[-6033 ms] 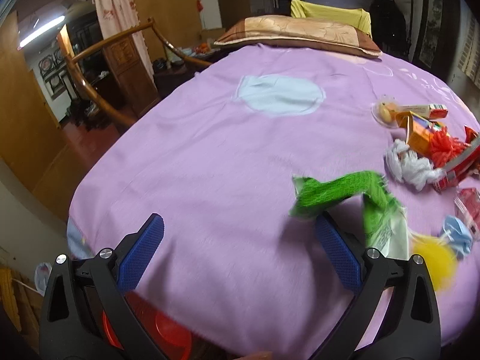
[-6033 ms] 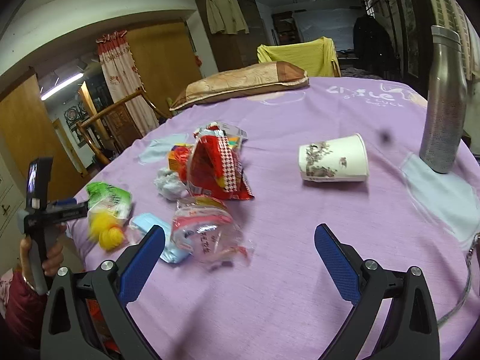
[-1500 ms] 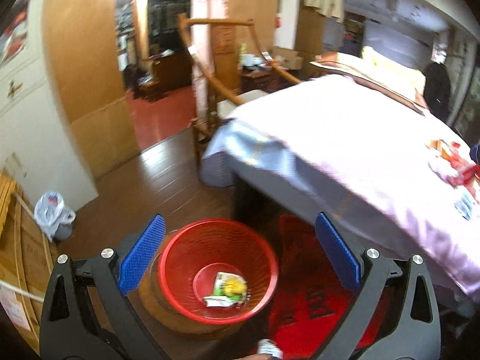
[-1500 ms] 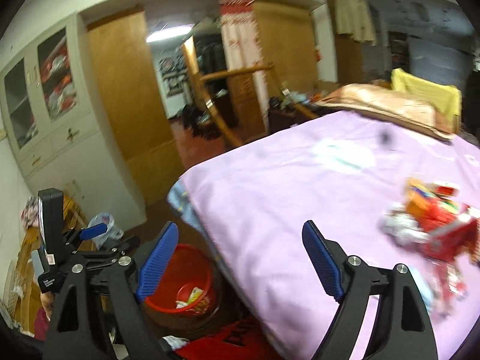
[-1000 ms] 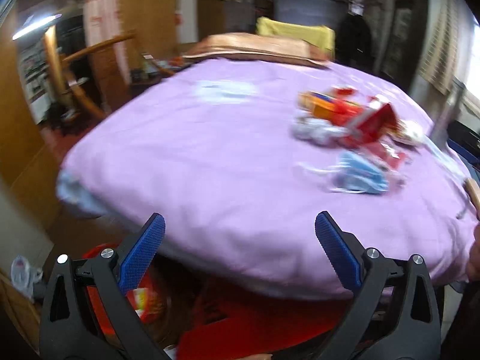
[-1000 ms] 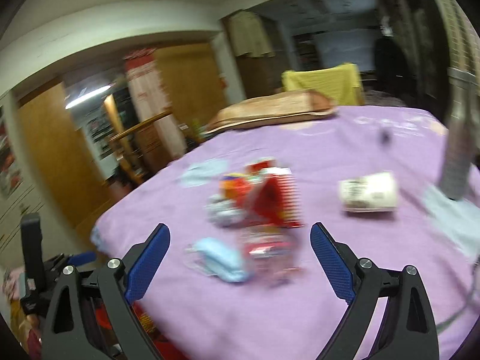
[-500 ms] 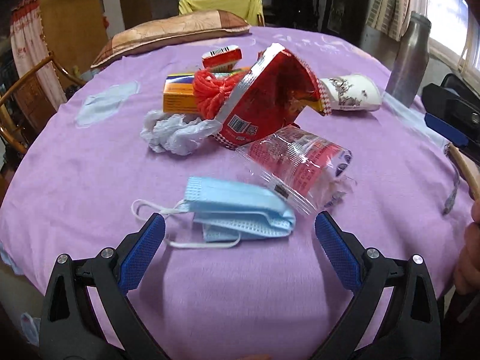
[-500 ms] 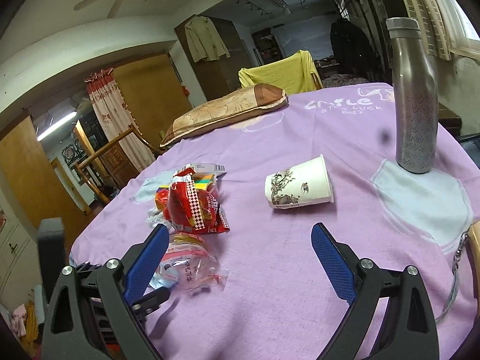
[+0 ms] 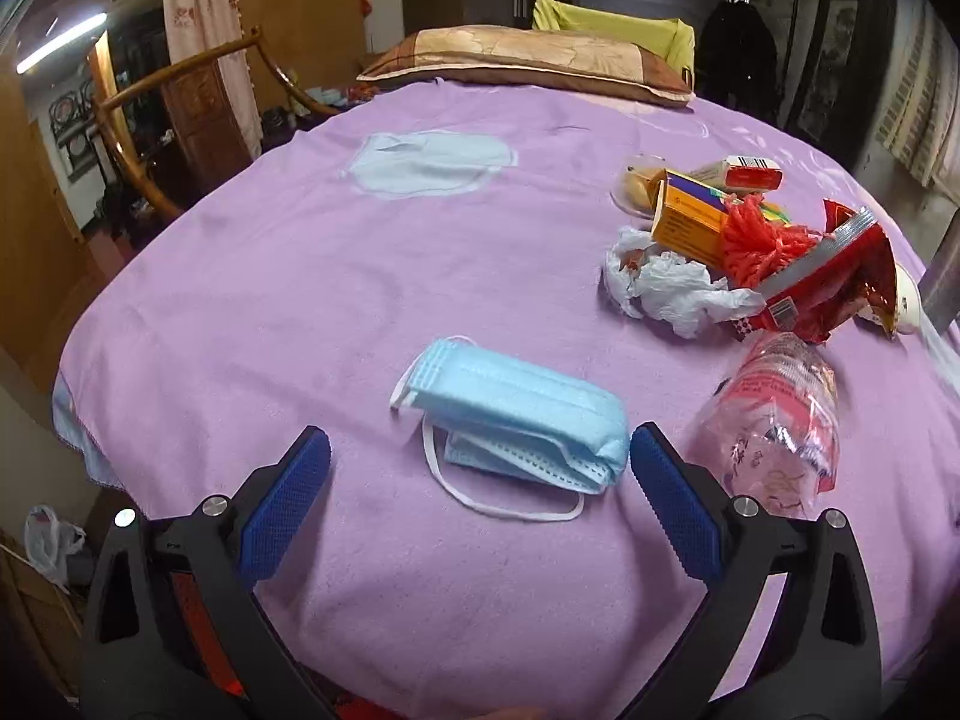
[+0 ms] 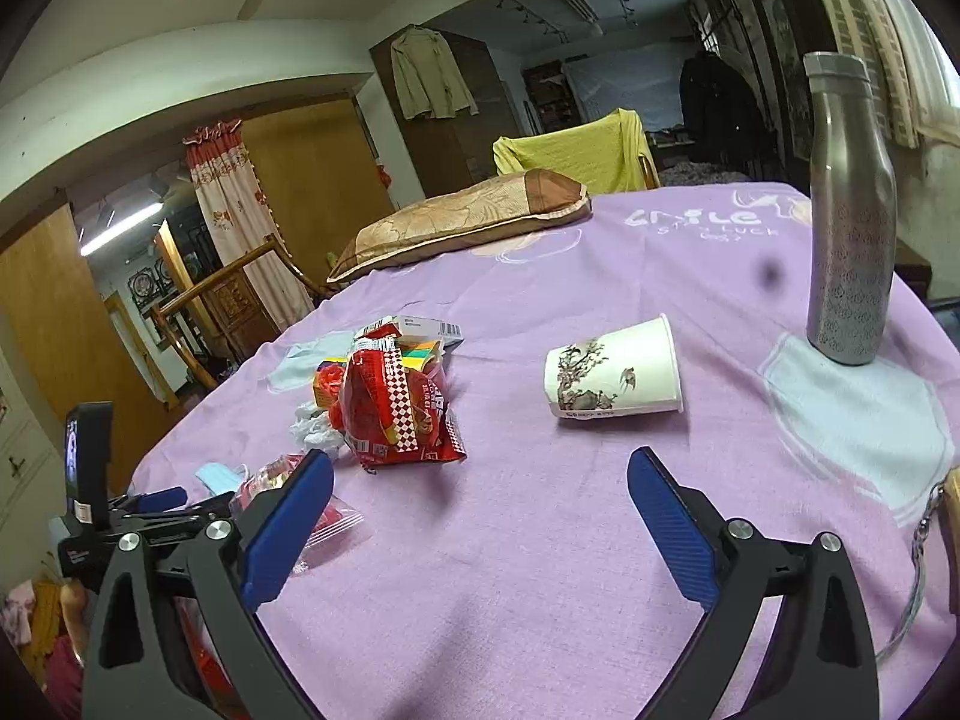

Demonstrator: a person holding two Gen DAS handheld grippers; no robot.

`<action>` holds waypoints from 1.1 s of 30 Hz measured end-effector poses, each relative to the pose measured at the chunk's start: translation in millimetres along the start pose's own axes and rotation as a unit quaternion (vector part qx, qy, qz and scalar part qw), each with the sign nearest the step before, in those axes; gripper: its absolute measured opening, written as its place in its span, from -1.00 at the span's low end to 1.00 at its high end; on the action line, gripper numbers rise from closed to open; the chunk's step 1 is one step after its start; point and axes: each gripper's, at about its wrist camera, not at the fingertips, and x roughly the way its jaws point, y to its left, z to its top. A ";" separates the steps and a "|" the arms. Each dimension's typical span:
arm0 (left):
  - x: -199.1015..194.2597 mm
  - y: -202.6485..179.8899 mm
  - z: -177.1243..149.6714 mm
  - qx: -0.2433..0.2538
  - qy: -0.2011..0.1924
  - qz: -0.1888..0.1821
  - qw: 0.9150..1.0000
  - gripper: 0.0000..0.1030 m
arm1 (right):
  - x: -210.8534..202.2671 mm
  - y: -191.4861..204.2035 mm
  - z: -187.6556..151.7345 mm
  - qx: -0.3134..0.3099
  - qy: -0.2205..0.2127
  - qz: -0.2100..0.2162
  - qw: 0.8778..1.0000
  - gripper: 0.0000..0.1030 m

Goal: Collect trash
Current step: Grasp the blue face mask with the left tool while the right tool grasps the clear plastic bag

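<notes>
Hovering low over the purple-clothed counter, the left claw stands spread wide with nothing pinched; a folded blue face mask lies on the cloth just ahead of the gap between its blue pads, its right end close beside the right pad, whether touching cannot be told, and its white ear loop trails toward six o'clock. At three o'clock from the mask lies a crumpled clear wrapper with red print. Toward one o'clock sits the main litter heap: a wad of white tissue, an orange carton, a red net bundle and a red snack bag, all touching or overlapping. The right claw is likewise spread, its jaws having just been opening, with only bare cloth between them. Ahead of it, near twelve o'clock, a printed paper cup lies on its side; the snack bag stands at about eleven o'clock, and a steel bottle stands upright at about two o'clock. A brown pillow rests at the far edge.
</notes>
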 end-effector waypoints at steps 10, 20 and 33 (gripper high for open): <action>18.7 -8.1 9.5 0.003 0.006 0.014 1.000 0.87 | 2.3 7.6 -0.9 -0.017 0.014 -0.001 1.000 0.89; 21.1 -15.2 2.4 0.039 0.011 0.034 0.999 0.87 | 10.9 41.1 -8.3 -0.095 0.040 -0.019 0.995 0.89; 13.6 -13.0 -7.1 0.055 -0.030 0.014 0.998 0.87 | 79.5 95.7 -0.7 -0.047 0.155 0.080 0.984 0.89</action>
